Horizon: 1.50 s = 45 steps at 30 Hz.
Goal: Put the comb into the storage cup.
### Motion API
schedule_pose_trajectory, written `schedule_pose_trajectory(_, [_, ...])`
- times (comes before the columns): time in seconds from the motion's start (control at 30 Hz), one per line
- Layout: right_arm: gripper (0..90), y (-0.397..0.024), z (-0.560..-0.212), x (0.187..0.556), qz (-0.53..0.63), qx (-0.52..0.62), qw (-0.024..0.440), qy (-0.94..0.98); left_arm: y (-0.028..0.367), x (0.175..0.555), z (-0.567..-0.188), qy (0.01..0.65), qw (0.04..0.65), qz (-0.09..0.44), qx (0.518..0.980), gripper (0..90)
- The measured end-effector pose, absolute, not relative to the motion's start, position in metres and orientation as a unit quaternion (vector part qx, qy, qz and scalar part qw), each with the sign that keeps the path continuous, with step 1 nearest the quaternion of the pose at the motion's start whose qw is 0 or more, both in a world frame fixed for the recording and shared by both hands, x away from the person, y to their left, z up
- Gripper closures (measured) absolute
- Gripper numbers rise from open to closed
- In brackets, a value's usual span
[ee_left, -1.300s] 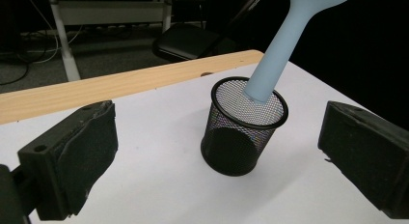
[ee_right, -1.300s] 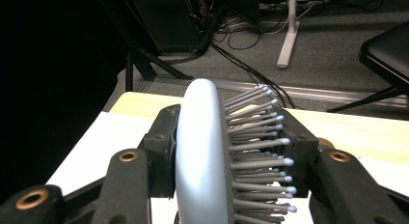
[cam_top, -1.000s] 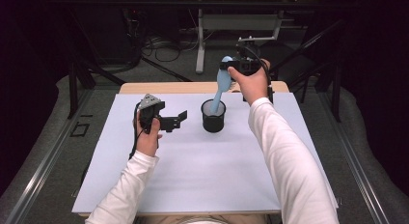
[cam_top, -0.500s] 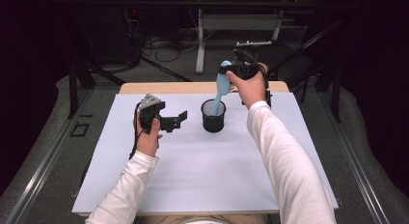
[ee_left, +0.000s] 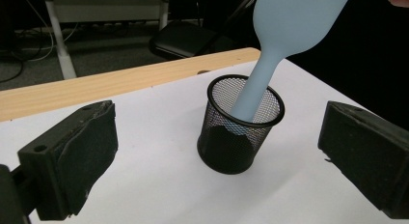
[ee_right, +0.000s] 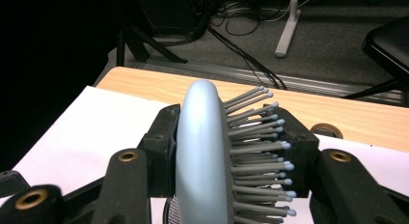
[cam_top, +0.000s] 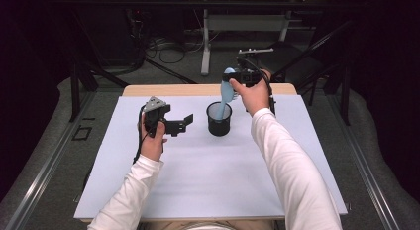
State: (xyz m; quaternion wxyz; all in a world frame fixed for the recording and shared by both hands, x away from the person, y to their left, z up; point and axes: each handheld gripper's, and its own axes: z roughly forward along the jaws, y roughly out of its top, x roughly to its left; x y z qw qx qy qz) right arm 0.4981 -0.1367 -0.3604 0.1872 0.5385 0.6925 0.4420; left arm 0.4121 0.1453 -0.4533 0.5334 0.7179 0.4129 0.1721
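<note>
A light blue hairbrush (cam_top: 227, 91) stands tilted with its handle down inside a black mesh cup (cam_top: 219, 119) at the far middle of the white sheet. My right gripper (cam_top: 233, 79) is shut on the brush head (ee_right: 202, 151), one jaw on its smooth back and the other among the bristles. In the left gripper view the handle (ee_left: 255, 84) slants down into the cup (ee_left: 239, 132). My left gripper (cam_top: 187, 123) hovers just left of the cup, open, its pads (ee_left: 72, 156) wide apart with nothing between them.
The white sheet (cam_top: 198, 180) covers most of the table, and a bare wooden strip (cam_top: 168, 89) runs along its far edge. Beyond the table are cables, a white desk leg (cam_top: 205, 46) and a black chair (ee_left: 188, 38).
My right hand has come slightly lower and to the left with the brush, so the handle sits a little deeper in the cup. The left hand has kept still.
</note>
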Motion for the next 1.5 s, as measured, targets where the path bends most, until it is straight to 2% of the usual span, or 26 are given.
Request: schedule_pose_trajectory(1.5, [49.9,-0.127,-0.391,0.506,0.411,0.532,0.204,0.712,0.145,0.412,-0.454,0.413,0.534,0.170,0.718,0.5])
